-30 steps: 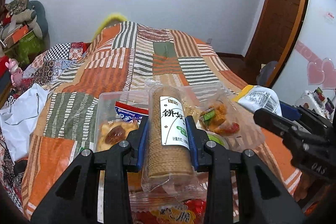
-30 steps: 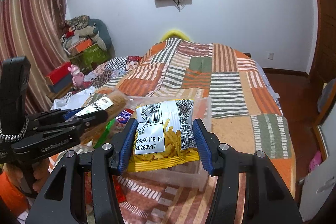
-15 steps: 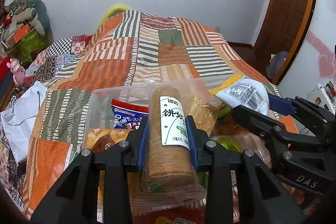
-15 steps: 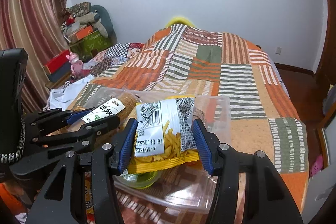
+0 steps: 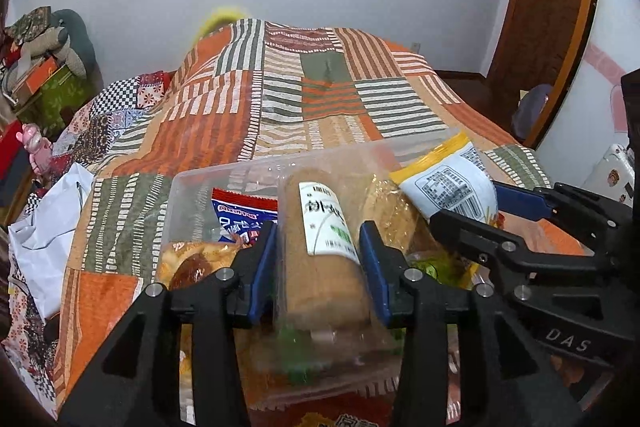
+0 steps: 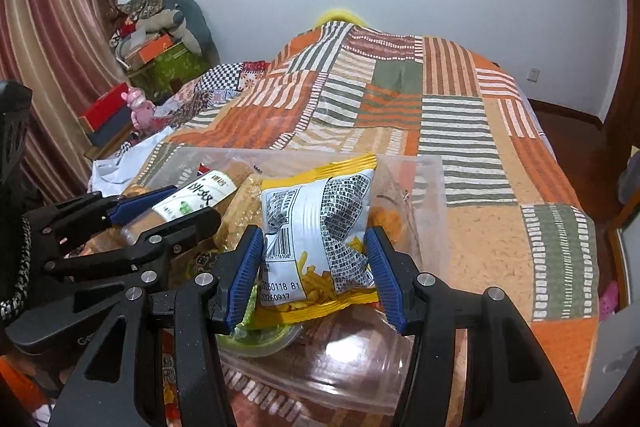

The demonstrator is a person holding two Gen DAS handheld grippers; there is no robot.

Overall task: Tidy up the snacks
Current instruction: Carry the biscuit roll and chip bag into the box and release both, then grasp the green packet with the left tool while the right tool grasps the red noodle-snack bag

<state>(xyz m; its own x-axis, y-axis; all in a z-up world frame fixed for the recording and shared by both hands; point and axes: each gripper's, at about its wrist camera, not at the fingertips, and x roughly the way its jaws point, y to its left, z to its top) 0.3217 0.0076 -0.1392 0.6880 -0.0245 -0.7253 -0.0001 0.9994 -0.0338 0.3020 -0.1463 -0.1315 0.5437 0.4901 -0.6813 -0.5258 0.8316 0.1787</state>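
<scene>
My left gripper [image 5: 318, 259] is shut on a brown biscuit roll [image 5: 324, 247] with a white label, held over a clear plastic box [image 5: 188, 187] on the bed. My right gripper [image 6: 314, 259] is shut on a yellow and white fries snack bag [image 6: 316, 223], held over the same box [image 6: 428, 179]. The two grippers are side by side; the right gripper [image 5: 520, 223] with its bag [image 5: 448, 187] shows in the left wrist view, the left gripper [image 6: 160, 207] with its roll [image 6: 196, 195] in the right wrist view. The box holds a blue and red packet [image 5: 240, 215], a pastry [image 5: 192, 263] and other snacks.
The box sits on a patchwork orange, green and striped quilt [image 5: 328, 99]. White cloth [image 5: 44, 227] lies at the bed's left edge. A green lidded cup [image 6: 256, 331] is in the box. Boxes and soft toys [image 6: 160, 39] are stacked by the curtain. A wooden door [image 5: 548, 7] is at right.
Both grippers have moved forward and down toward the box, closer together. The fries bag and the biscuit roll now hang over the box's inside. Both grips are unchanged.
</scene>
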